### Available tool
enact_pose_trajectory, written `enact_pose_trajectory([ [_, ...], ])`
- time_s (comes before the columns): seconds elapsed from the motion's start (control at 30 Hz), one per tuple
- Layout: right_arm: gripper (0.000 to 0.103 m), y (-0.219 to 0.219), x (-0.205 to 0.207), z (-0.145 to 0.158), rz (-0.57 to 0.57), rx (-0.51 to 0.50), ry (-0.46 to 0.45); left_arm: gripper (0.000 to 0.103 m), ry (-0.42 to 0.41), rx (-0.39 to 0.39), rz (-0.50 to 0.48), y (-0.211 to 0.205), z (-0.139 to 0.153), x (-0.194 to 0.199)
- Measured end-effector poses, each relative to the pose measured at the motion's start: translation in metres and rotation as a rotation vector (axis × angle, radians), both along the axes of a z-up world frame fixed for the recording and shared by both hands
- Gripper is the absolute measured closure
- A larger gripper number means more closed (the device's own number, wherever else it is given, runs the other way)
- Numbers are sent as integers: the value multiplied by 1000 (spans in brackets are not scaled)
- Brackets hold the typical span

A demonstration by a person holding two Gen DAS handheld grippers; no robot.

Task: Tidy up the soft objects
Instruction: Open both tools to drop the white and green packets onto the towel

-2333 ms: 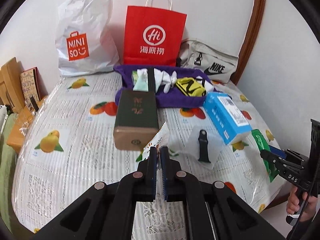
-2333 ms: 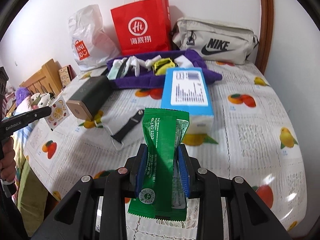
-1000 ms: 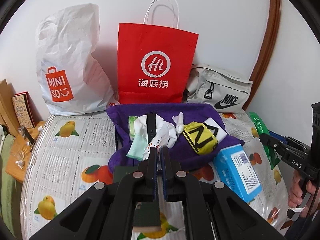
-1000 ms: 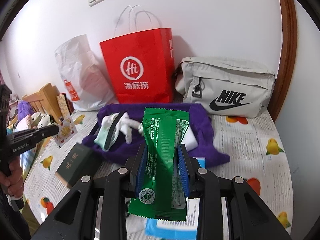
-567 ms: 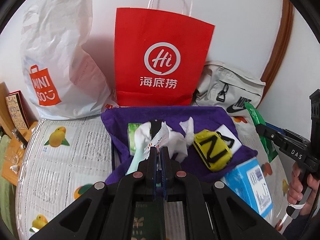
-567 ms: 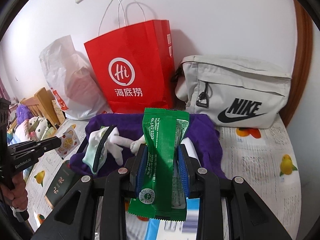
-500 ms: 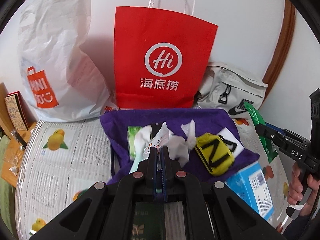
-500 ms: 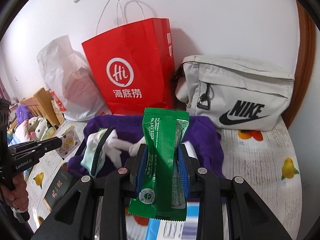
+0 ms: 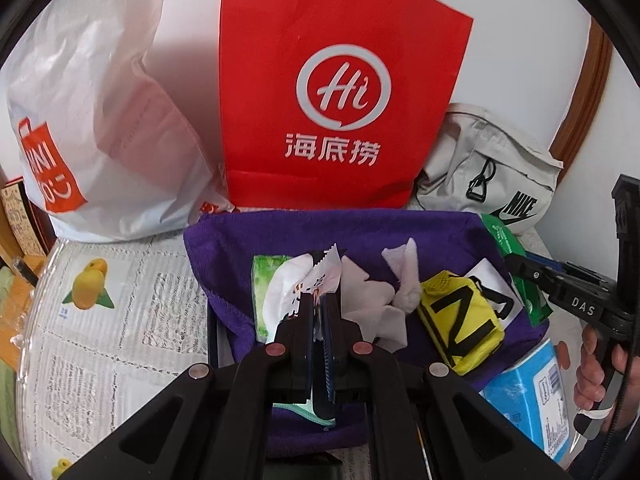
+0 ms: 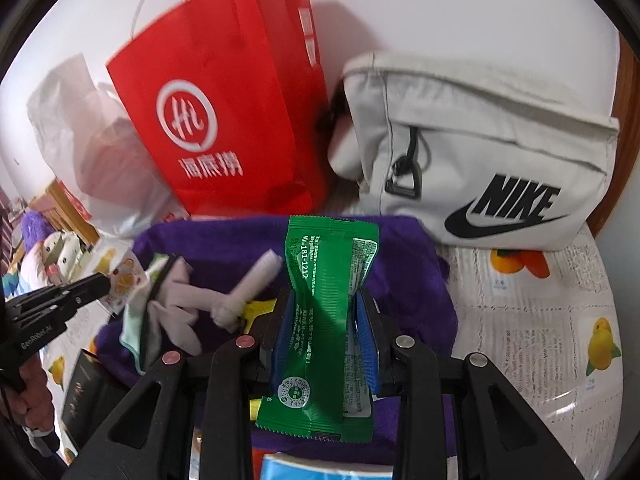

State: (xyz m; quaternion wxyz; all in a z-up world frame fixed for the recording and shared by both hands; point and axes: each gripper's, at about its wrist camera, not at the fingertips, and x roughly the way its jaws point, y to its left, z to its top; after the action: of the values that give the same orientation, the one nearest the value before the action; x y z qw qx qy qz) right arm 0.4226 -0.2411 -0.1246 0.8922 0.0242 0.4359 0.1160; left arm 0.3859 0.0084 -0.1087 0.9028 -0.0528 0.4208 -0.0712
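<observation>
A purple cloth-lined tray [image 9: 240, 240] [image 10: 404, 240] holds white socks [image 9: 376, 304] [image 10: 188, 304], a mint cloth [image 9: 268, 308], a yellow pouch with black stripes [image 9: 460, 320] and a white card. My left gripper [image 9: 318, 308] is shut on a small white sachet with an orange print [image 9: 320, 276], held over the tray's socks; it also shows in the right wrist view [image 10: 124, 280]. My right gripper [image 10: 326, 304] is shut on a green packet [image 10: 324, 300], held over the tray's right side; the packet also shows in the left wrist view [image 9: 512, 256].
Behind the tray stand a red Hi paper bag [image 9: 340, 92] [image 10: 224, 120], a white Miniso plastic bag [image 9: 92, 120] and a grey Nike bag [image 10: 480, 160] [image 9: 492, 184] against the wall. A blue box [image 9: 528, 396] and a dark green box [image 10: 84, 396] lie in front. The fruit-print tablecloth [image 9: 100, 320] covers the table.
Both grippers have moved forward toward the tray and the bags, each keeping its packet. The tray and bags now look larger and closer.
</observation>
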Motion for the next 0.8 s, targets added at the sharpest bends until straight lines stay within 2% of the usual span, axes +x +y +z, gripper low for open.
enact_pose_trajectory([
  [0.3, 68, 3, 7, -28, 12, -19, 84, 95, 61, -44, -38, -10, -20, 7],
  [0.57, 65, 4, 6, -30, 29, -8, 86, 93, 89, -50, -55, -17, -27, 8],
  [0.6, 62, 5, 6, -30, 33, -8, 87, 91, 95, -48, -60, -18, -27, 8],
  [0.67, 57, 6, 5, -30, 41, -8, 88, 79, 95, -42, -54, -18, -25, 7],
  [0.8, 38, 7, -1, -19, 37, -24, 44, 68, 92, -47, -48, -15, -20, 4],
])
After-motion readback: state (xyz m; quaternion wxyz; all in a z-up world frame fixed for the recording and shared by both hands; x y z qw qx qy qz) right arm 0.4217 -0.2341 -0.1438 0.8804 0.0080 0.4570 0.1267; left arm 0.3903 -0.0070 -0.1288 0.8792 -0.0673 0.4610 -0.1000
